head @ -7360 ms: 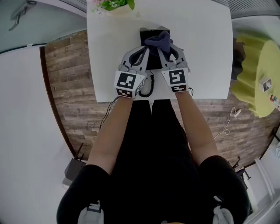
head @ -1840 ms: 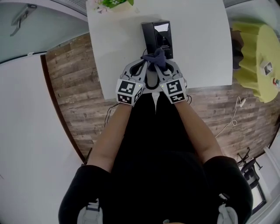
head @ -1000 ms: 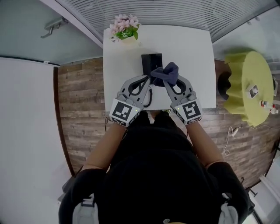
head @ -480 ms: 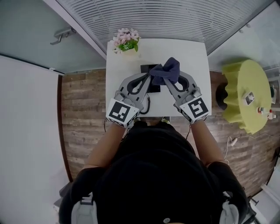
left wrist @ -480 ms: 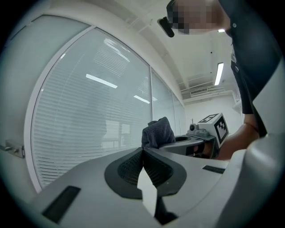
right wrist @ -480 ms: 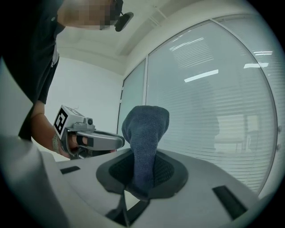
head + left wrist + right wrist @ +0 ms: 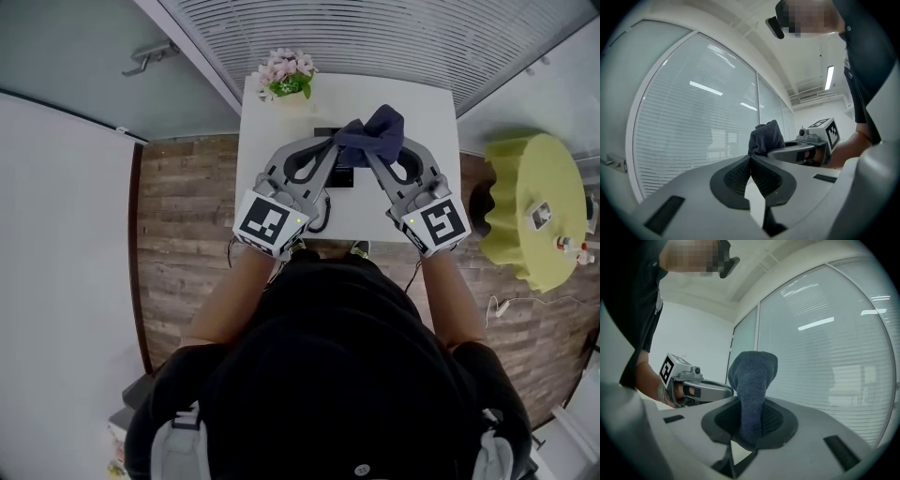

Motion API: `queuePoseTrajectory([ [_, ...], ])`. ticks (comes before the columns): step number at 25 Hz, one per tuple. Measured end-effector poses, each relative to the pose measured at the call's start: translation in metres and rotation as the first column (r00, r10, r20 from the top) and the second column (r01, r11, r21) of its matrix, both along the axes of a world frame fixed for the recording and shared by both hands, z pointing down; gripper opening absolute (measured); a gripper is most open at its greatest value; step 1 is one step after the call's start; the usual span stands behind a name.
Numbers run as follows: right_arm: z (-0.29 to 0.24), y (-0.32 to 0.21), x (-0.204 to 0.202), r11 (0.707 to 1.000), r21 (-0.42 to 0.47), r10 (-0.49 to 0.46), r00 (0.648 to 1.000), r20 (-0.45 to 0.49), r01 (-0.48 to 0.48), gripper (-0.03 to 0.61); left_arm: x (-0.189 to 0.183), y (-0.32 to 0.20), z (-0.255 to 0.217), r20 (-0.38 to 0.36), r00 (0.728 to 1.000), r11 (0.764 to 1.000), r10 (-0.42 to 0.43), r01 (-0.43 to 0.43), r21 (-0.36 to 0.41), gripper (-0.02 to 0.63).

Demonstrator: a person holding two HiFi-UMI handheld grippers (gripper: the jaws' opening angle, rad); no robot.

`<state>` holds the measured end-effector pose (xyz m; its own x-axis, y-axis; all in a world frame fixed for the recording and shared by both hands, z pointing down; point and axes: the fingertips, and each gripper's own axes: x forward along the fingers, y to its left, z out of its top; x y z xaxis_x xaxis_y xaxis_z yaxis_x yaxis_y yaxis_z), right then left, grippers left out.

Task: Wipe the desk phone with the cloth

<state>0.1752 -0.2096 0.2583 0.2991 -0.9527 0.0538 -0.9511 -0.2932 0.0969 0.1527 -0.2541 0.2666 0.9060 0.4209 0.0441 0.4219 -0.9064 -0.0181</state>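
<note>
A dark blue cloth [image 7: 377, 134] hangs pinched in my right gripper [image 7: 367, 148], which is shut on it; in the right gripper view the cloth [image 7: 752, 380] stands up out of the jaws. My left gripper [image 7: 334, 143] is shut right beside it, and its pads [image 7: 740, 173] show nothing between them, with the cloth [image 7: 766, 137] just past their tips. Both grippers are raised above the white table [image 7: 422, 103] and face the blinds. The black desk phone [image 7: 342, 177] lies under them, mostly hidden, its coiled cord [image 7: 324, 217] trailing toward the near edge.
A pot of pink flowers [image 7: 291, 77] stands at the table's far left corner. A window with blinds [image 7: 375, 33] runs behind the table. A yellow-green round table [image 7: 530, 211] with small items is at the right. Wood floor surrounds the table.
Both grippers have risen off the phone with the cloth and now point at the window. The right gripper has spread a little to the right, and the head view has pulled back.
</note>
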Motion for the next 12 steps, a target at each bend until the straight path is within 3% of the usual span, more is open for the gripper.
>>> queuePoseTrajectory([
  [12, 0.0016, -0.0025, -0.0028, 1.000, 0.005, -0.005, 1.000, 0.010, 0.005, 0.089, -0.0017, -0.0019, 0.0025, 0.010, 1.000, 1.000, -0.006, 0.006, 0.002, 0.011],
])
